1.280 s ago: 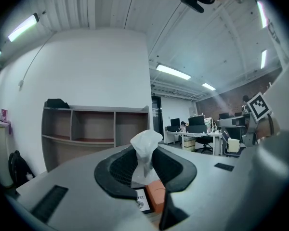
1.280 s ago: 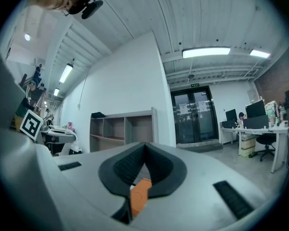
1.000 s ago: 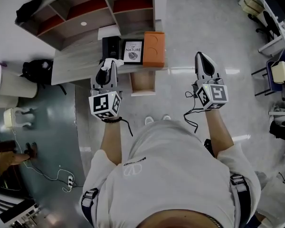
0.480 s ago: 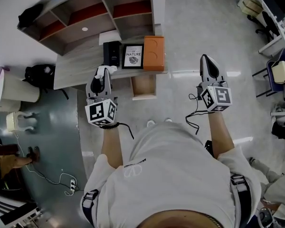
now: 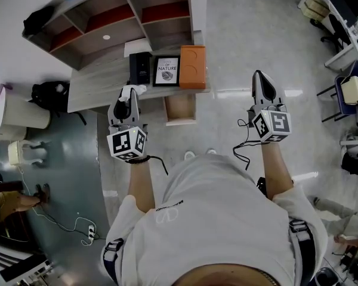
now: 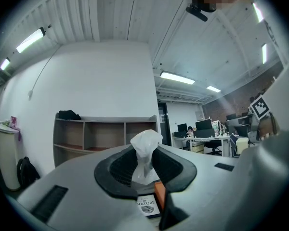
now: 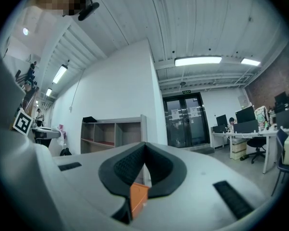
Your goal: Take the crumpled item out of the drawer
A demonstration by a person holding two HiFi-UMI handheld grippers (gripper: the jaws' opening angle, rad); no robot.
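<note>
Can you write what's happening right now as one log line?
left gripper: shut on crumpled white item | right gripper: shut, empty | drawer: open

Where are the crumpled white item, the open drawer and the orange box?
crumpled white item (image 6: 145,142), left gripper view, on its puffed upper part.
open drawer (image 5: 181,121), head view, on its front panel.
orange box (image 5: 193,66), head view, on the middle of its top.

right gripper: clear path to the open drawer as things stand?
Likely yes. The right gripper is empty with jaws together, and only floor shows between it and the open drawer.
</note>
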